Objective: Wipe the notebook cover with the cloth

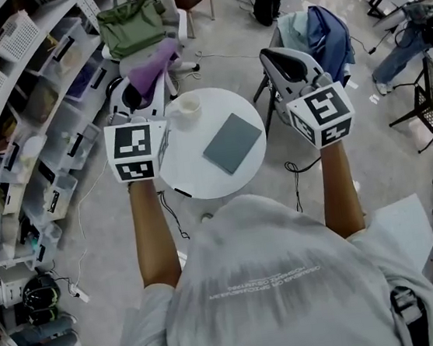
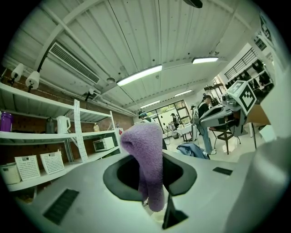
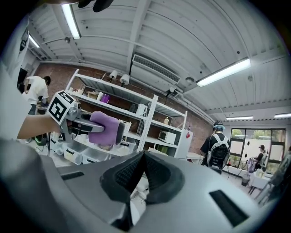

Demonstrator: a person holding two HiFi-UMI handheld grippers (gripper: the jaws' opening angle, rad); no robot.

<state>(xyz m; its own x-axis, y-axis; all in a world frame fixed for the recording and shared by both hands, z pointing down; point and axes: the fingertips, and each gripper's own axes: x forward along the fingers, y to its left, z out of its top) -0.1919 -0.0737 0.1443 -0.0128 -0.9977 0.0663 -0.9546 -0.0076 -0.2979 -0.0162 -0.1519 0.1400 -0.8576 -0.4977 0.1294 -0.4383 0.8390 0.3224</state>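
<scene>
Cloth (image 2: 144, 145), purple and fuzzy, clamped between jaws of left gripper (image 2: 150, 193); its folds droop over the jaw tips and hide them in the head view; right gripper (image 3: 139, 169) jaws pressed together, nothing between them; grey notebook (image 1: 232, 143) lies flat on round white table (image 1: 187, 168), well apart from cloth; print on person's shirt (image 1: 273, 280) too small to read.

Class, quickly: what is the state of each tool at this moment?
Left tool: closed on the purple cloth.
Right tool: closed, nothing between its jaws.
</scene>
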